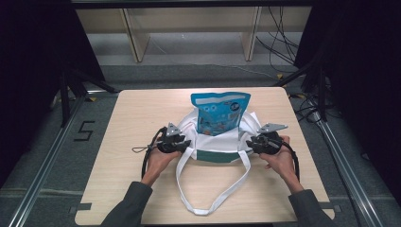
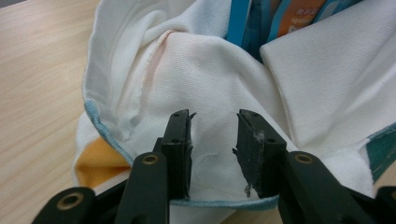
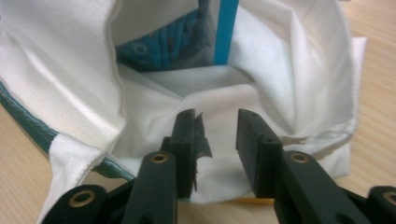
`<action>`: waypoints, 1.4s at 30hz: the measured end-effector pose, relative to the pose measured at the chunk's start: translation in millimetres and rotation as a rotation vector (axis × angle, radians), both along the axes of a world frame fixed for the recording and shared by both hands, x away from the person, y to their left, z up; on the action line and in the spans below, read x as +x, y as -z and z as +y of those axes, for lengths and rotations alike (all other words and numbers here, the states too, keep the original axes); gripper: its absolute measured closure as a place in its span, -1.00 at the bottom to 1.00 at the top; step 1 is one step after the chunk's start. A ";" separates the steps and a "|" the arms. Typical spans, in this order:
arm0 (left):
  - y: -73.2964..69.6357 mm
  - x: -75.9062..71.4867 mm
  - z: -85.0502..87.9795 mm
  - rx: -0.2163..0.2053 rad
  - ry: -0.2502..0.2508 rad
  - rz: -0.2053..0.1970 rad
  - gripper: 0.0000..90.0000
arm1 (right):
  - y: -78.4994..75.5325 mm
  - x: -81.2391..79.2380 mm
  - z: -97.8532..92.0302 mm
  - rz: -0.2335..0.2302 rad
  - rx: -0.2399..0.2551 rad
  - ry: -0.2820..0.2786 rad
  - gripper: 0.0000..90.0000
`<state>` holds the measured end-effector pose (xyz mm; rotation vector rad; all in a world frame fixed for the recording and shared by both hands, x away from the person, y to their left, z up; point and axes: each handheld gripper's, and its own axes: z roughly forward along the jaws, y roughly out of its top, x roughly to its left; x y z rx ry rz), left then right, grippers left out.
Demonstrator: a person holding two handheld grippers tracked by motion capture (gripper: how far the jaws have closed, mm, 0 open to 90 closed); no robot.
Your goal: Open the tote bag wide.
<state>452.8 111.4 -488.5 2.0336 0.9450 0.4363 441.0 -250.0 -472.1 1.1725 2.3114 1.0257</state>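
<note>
A white cloth tote bag [image 1: 216, 143] with a teal band lies on the wooden table [image 1: 137, 113], its long strap [image 1: 222, 191] looping toward me. A blue snack packet [image 1: 220, 111] stands upright in the bag's mouth. My left gripper [image 1: 187, 142] is at the bag's left edge. In the left gripper view its jaws [image 2: 214, 117] stand apart over white cloth [image 2: 205, 70], with no pad pressing on it. My right gripper [image 1: 250, 140] is at the bag's right edge. It is open too [image 3: 215, 115], facing the bag's opening and the packet [image 3: 163, 44].
Bare table lies on both sides of the bag and along the near edge. Behind the table are wooden shelf legs [image 1: 135, 40] and loose cables [image 1: 279, 42] on the floor. Metal rails [image 1: 52, 156] run along both sides.
</note>
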 end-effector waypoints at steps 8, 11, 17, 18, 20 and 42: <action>-22.0 -6.7 11.1 0.005 -0.038 -0.044 0.06 | -8.2 -4.7 -4.5 -0.022 0.018 -0.011 0.29; -26.8 -7.9 21.0 -0.017 -0.062 -0.037 0.04 | -9.5 -5.2 -3.5 -0.026 0.016 -0.027 0.27; -31.0 -14.2 35.9 -0.025 -0.066 -0.018 -0.02 | -12.6 -9.6 -1.5 -0.042 0.023 -0.040 0.20; -31.7 -17.4 37.7 -0.024 -0.062 -0.021 -0.04 | -13.1 -12.2 -0.4 -0.032 0.037 -0.011 0.19; -32.3 -21.7 39.7 -0.019 -0.054 -0.020 -0.07 | -13.2 -14.3 -0.9 -0.040 0.037 -0.012 0.16; -19.2 -71.8 50.8 -0.071 -0.015 0.020 -0.33 | -14.6 -41.1 -4.9 -0.032 0.064 0.010 -0.07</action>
